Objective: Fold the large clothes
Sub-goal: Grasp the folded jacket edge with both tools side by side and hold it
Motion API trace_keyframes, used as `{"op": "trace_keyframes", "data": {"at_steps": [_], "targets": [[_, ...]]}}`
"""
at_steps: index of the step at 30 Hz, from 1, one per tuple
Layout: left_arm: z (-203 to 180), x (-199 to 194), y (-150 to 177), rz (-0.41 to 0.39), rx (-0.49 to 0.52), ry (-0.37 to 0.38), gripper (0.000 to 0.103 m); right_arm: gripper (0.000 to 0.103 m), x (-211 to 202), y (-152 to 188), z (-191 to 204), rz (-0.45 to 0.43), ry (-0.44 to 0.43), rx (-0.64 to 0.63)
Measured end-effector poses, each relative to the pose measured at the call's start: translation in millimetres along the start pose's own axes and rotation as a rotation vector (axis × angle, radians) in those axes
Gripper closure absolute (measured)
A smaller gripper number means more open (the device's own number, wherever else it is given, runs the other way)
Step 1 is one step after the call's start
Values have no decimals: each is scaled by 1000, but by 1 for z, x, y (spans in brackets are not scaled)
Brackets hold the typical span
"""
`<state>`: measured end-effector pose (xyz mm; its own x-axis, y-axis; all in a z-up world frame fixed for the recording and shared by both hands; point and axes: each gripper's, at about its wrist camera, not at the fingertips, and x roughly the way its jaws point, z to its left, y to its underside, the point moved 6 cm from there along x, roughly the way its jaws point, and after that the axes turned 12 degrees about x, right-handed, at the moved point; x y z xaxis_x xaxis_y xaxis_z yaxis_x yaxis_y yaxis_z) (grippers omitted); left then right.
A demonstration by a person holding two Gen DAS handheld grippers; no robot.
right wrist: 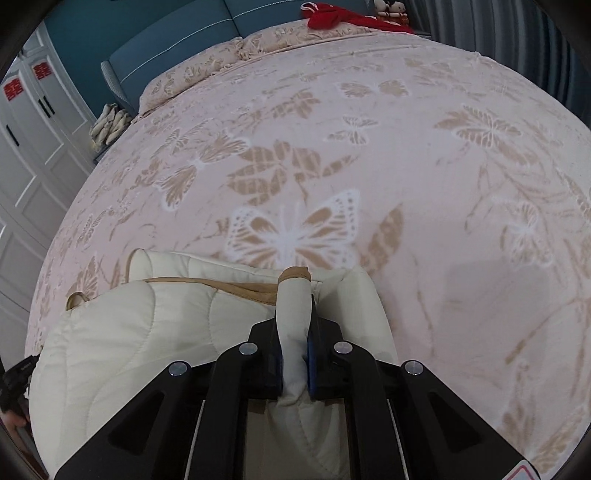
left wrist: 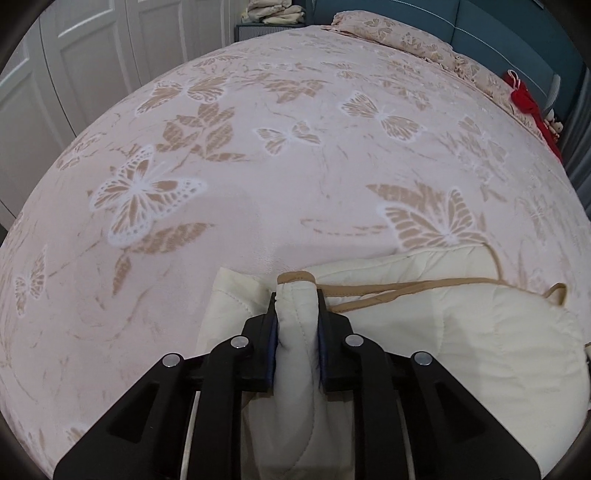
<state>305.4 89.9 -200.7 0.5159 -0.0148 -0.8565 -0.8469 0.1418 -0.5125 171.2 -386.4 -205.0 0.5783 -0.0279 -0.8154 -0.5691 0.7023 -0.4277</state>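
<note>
A cream quilted garment (left wrist: 461,332) with tan trim lies bunched at the near edge of the bed; it also shows in the right wrist view (right wrist: 129,332). My left gripper (left wrist: 296,299) is shut on a trimmed fold at the garment's left end. My right gripper (right wrist: 295,295) is shut on a trimmed fold at its right end. Both pinched folds stand up between the fingers, and the cloth hangs below each gripper. The rest of the garment sags between the two grippers.
The bed (left wrist: 295,166) has a pink cover with tan butterflies and leaves. Pillows (left wrist: 406,40) lie along a teal headboard (right wrist: 177,40). A red cloth (right wrist: 343,16) sits by the pillows. White wardrobe doors (left wrist: 74,74) stand beside the bed. Folded cream cloth (right wrist: 109,123) lies near the headboard.
</note>
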Motion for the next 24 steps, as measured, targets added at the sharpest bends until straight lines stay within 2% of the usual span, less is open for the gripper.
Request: {"op": "trace_keyframes", "data": {"at_steps": [4,19,24], "targets": [[-5,3,1,-27,33,-56,85,95,4,3,1,-26,11,-18],[-9,8,4,-92,48,-116,85,95,9,7,1,-75,-2,-21],[-16,10,3,-89,84,-184,84,95,11,7,3,-92,16,-27]]}}
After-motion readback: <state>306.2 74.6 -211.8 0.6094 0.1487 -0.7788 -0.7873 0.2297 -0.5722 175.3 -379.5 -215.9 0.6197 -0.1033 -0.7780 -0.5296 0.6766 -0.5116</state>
